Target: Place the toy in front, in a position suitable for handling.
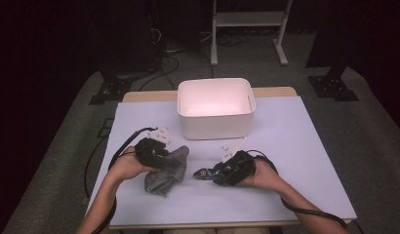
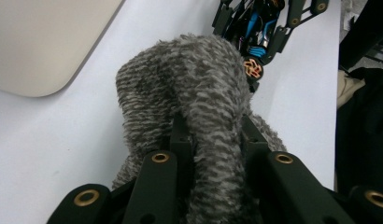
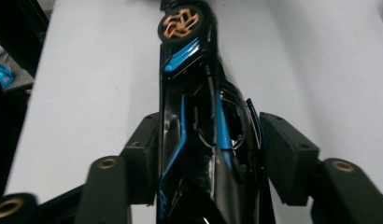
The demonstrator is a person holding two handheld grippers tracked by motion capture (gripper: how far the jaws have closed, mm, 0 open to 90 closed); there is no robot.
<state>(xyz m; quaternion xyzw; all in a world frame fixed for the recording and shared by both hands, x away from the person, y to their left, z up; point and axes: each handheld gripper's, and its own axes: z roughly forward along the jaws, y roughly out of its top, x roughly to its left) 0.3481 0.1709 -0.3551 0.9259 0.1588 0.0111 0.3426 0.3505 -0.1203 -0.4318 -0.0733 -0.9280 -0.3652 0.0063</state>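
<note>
Left claw [image 2: 210,140] clamped on a fuzzy grey striped knitted sock [image 2: 194,93], bunched on the counter [image 1: 286,146] near its left front, probably gathered for lifting toward the white rectangular plastic bin [image 1: 215,108] behind. Right claw [image 3: 210,135] straddles a glossy black-and-blue toy racing car [image 3: 199,116]; left pad touches, right pad stands off, so not gripped. Both forearms enter low, hands angled inward, claws nearly level, car lying between sock and right hand

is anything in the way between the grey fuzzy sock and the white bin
Nothing visible. The grey fuzzy sock, pinched in the left tool, has bare white tabletop between it and the white bin. The toy car in the right tool sits off to the side.
</note>
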